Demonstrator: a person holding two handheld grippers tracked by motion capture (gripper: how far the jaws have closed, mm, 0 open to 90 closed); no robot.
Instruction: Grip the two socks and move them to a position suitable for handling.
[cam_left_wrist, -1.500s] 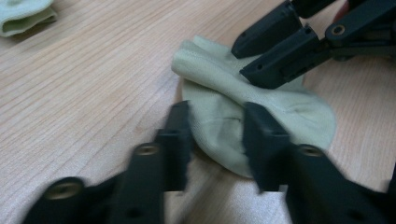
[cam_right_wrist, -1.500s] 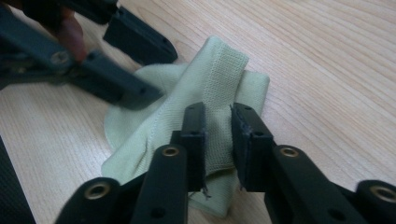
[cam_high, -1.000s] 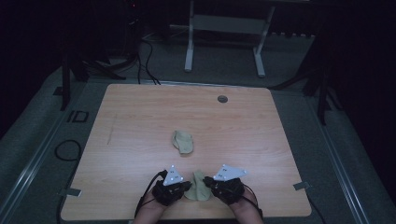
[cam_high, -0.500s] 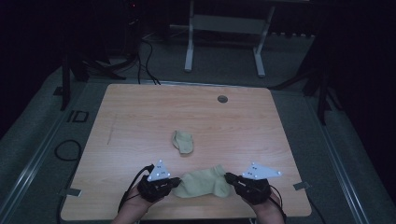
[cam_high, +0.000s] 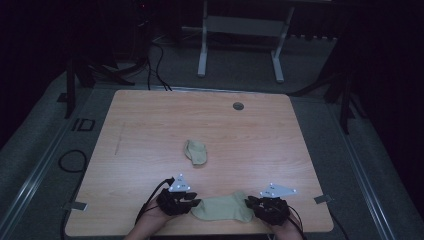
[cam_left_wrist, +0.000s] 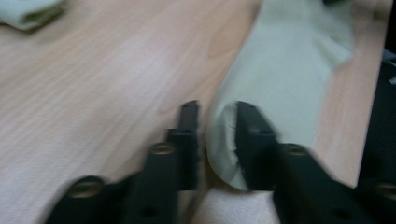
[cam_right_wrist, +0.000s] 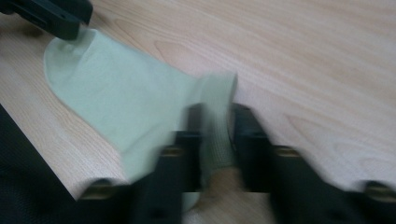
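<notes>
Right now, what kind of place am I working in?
Probably a lab or recording room, not a home: a bare wooden table on grey carpet, cables trailing over the floor, and a metal stand behind it in the dark. Two pale green socks lie on the table.

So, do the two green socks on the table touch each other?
Apart. The high view shows bare table between the folded sock and the flat sock.

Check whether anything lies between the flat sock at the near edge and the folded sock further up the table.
Nothing visible does. Bare table separates the flat sock from the folded sock; the left gripper and right gripper sit at the flat sock's two ends.
</notes>
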